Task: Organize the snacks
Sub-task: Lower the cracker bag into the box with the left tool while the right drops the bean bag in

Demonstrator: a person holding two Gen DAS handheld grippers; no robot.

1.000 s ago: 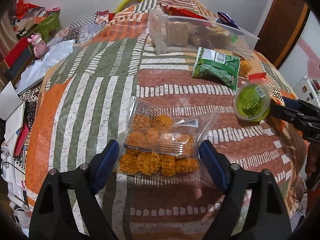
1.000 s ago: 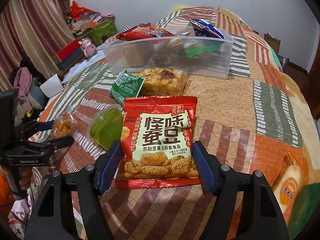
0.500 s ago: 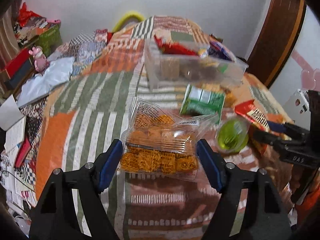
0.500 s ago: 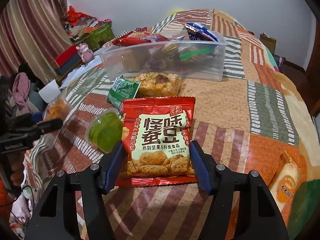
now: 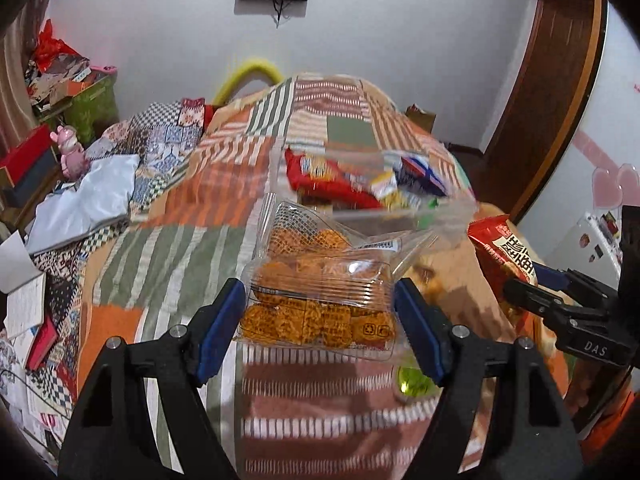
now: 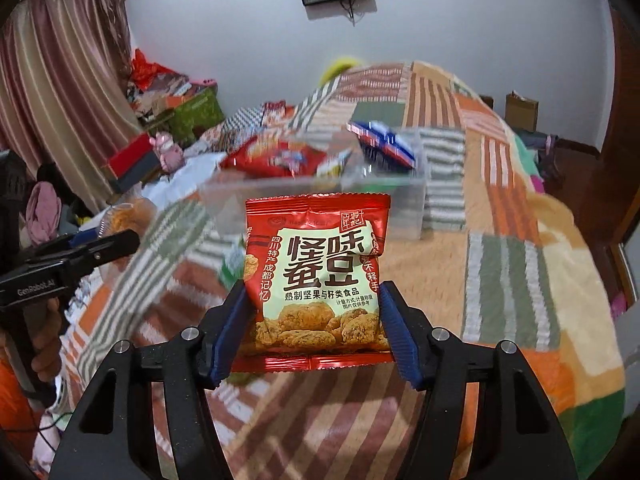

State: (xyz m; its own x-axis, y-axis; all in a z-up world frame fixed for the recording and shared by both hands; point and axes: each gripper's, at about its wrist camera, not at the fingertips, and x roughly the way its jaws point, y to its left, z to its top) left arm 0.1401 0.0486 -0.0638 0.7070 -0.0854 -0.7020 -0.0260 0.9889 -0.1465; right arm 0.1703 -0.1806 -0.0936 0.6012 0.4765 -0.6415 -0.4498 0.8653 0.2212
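My left gripper [image 5: 320, 320] is shut on a clear bag of orange crackers [image 5: 316, 300] and holds it above the bed. My right gripper [image 6: 314, 328] is shut on a red snack packet [image 6: 316, 276], also lifted; the packet shows at the right of the left wrist view [image 5: 504, 248]. A clear plastic bin [image 5: 360, 188] holding several snack packs stands on the bed beyond both grippers; it also shows in the right wrist view [image 6: 400, 200]. A small green cup [image 5: 414, 380] lies on the bed below the cracker bag.
The patchwork bedspread [image 6: 500, 264] covers the bed. A green packet [image 6: 230, 268] lies partly hidden behind the red packet. Boxes, a pink toy [image 5: 72, 156] and papers crowd the floor at the left. A wooden door frame [image 5: 560, 92] stands at the right.
Both grippers have closed on their packets and lifted them off the bed, rising and tilting toward the clear bin. The bed and green cup have dropped lower in view.
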